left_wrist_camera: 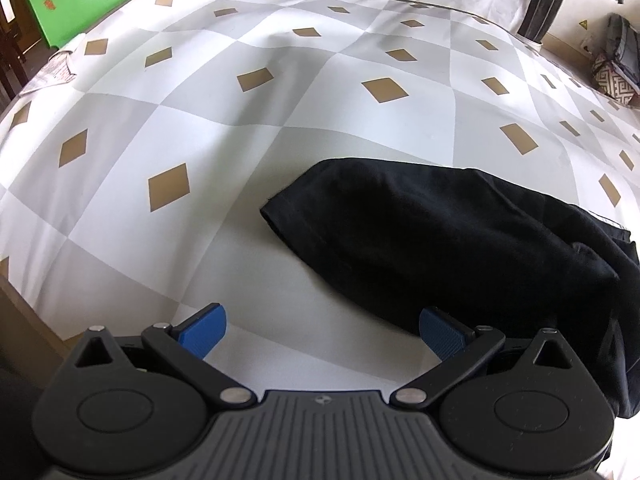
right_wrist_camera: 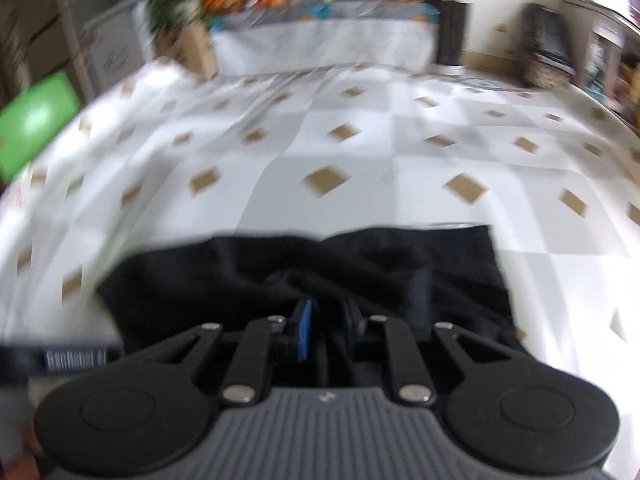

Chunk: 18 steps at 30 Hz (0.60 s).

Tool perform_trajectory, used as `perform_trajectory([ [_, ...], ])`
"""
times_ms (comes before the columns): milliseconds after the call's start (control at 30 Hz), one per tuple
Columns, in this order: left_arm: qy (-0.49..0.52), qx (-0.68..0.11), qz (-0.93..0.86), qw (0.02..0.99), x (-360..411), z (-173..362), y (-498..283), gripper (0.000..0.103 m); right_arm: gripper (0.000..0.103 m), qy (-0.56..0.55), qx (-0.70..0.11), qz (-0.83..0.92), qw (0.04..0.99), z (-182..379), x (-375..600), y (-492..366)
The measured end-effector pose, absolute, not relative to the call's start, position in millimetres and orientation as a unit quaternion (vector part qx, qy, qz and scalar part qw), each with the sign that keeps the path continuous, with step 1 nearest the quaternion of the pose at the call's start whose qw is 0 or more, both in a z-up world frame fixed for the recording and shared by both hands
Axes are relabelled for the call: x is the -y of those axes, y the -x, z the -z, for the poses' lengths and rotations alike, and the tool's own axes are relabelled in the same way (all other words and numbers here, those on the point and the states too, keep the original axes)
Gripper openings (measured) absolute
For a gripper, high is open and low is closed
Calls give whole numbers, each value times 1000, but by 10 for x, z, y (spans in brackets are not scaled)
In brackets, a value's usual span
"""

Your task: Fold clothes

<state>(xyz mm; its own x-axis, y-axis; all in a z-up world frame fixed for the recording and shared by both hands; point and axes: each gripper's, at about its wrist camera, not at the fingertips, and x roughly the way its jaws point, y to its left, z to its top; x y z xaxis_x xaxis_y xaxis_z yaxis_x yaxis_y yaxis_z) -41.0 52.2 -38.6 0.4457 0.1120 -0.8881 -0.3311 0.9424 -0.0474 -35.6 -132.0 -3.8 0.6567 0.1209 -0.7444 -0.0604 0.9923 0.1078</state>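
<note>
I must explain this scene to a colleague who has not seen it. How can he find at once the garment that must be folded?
Look at the big table covered by a white and grey checked cloth with small tan diamonds. On its near edge lies a rumpled black garment, the only dark, plain thing on that cloth. The right gripper is pinching its fabric.

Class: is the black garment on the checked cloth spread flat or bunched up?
Bunched up: the black garment lies in rumpled, overlapping layers, with a gathered fold pinched in the right gripper.
</note>
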Motion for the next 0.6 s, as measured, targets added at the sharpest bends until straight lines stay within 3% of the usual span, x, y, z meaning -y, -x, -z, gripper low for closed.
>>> perform_trajectory([
  [267,92,-504,-127,849,-466,354,418,103,20,-101,-390,-6,915,-112,1767,353],
  [500,108,-510,-140,842,-550,384,423,103,46,-28,-413,-90,906,-16,1383,380],
  [600,117,-513,-141,839,-568,401,414,103,51,2,-413,-119,903,-8,1221,394],
])
